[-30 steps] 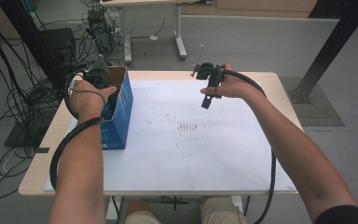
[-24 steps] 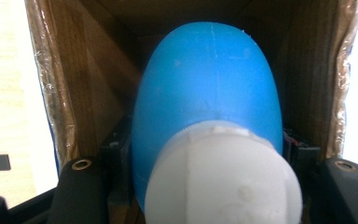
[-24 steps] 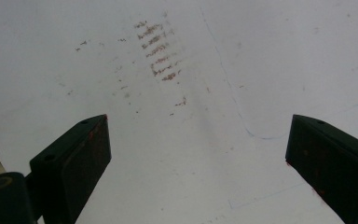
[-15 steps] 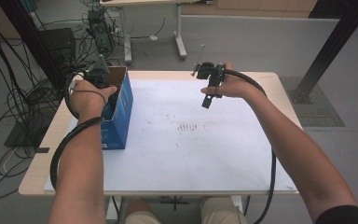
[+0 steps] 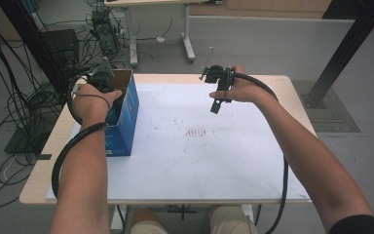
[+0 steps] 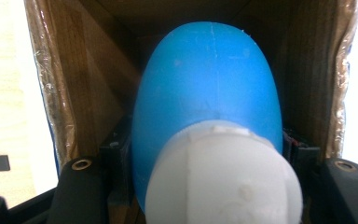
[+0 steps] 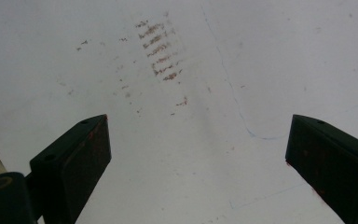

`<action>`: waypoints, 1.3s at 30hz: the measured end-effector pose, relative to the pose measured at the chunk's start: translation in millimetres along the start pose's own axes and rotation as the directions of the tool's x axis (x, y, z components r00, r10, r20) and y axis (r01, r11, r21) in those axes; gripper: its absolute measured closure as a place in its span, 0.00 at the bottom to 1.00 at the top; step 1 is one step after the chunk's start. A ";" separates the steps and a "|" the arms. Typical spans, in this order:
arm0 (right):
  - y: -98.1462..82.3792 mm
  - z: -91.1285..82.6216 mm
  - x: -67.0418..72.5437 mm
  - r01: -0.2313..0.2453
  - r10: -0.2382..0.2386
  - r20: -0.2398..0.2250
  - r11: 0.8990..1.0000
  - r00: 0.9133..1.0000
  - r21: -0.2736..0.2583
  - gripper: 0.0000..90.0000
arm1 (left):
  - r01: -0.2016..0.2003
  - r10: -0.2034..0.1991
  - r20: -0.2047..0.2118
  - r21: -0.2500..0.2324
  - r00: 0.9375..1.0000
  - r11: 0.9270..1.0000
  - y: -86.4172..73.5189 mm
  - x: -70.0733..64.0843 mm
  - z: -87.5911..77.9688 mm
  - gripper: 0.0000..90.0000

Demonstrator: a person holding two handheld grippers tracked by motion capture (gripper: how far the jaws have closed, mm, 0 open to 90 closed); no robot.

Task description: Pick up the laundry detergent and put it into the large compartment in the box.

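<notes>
At the worktop's (image 5: 253,165) far-left corner the left gripper (image 6: 205,186) clasps a smooth blue plastic bottle with a white cap (image 6: 207,93) inside the open blue cardboard box (image 5: 125,117) — not yet let go, I judge — while the right gripper (image 7: 198,154), released, hovers above the white sheet.

Both grippers black, left gripper (image 5: 108,83) and right gripper (image 5: 217,87) each trailing a thick black cable; jaws are flat black blocks with round screw holes and reddish scuffs; forearms bare, dark sleeve at right shoulder, khaki trousers.
</notes>
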State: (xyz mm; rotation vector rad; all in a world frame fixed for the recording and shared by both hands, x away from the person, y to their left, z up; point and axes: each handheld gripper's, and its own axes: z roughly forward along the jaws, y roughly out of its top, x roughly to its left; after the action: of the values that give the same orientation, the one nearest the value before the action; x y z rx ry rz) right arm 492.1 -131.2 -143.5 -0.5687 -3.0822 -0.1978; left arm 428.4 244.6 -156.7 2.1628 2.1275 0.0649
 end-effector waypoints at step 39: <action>0.5 -0.3 1.9 0.002 -0.002 0.003 1.000 1.000 -0.004 0.07 | -0.001 0.001 0.002 -0.002 1.000 1.000 -0.5 0.5 0.1 0.41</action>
State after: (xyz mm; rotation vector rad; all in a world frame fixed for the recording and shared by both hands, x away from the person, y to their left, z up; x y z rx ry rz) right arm 490.5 -130.0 -143.1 -0.5667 -3.0862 -0.2032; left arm 427.9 245.1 -156.9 2.1625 2.1240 0.0648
